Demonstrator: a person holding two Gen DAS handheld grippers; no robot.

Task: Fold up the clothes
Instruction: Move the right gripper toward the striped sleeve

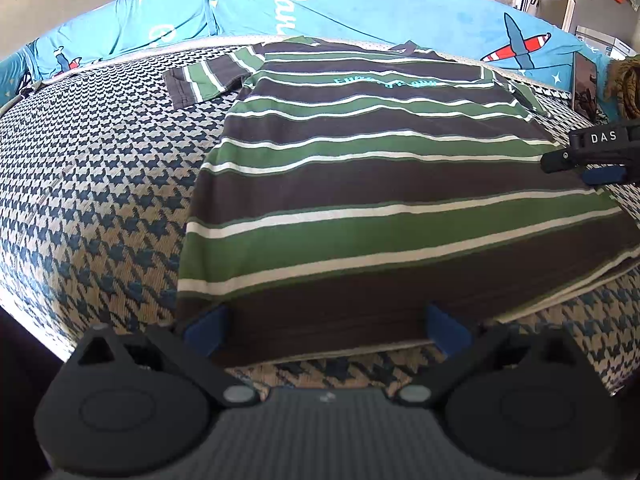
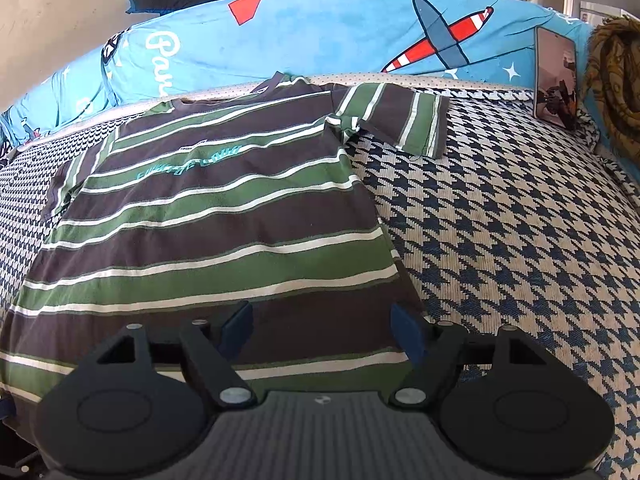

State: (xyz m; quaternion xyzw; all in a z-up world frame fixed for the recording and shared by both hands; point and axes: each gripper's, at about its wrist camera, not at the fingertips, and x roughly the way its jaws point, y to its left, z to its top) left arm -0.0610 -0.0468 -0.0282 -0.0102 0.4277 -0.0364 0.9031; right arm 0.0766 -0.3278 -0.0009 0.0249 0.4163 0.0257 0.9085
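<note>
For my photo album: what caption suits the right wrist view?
Open right gripper poised over the hem of a striped T-shirt spread flat on a houndstooth mat.

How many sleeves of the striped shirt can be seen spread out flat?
2. One short sleeve lies flat at the upper left of the green and brown striped T-shirt; the other sleeve at its upper right, on the houndstooth mat.
</note>
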